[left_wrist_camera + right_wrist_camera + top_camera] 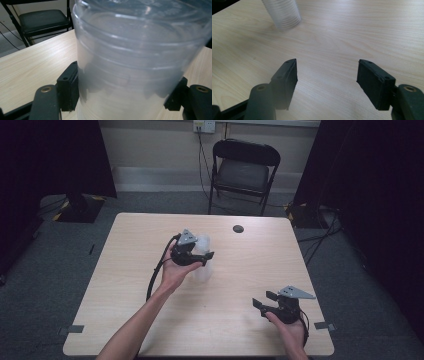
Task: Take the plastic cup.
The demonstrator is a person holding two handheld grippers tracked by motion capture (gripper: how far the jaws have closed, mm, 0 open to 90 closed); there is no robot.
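Translucent plastic cups (130, 60), nested in a stack, loom closest in the left gripper view, standing on the tabletop (30, 57) with the left gripper (125, 92) clamped on the stack's lower part, one pad on either side, probably to steady or lift it. From the right gripper view, the right gripper (327, 82) hangs released and empty over bare wood, likely waiting its turn. High view: the stack (202, 257) sits mid-table, well apart from the right gripper (265, 301).
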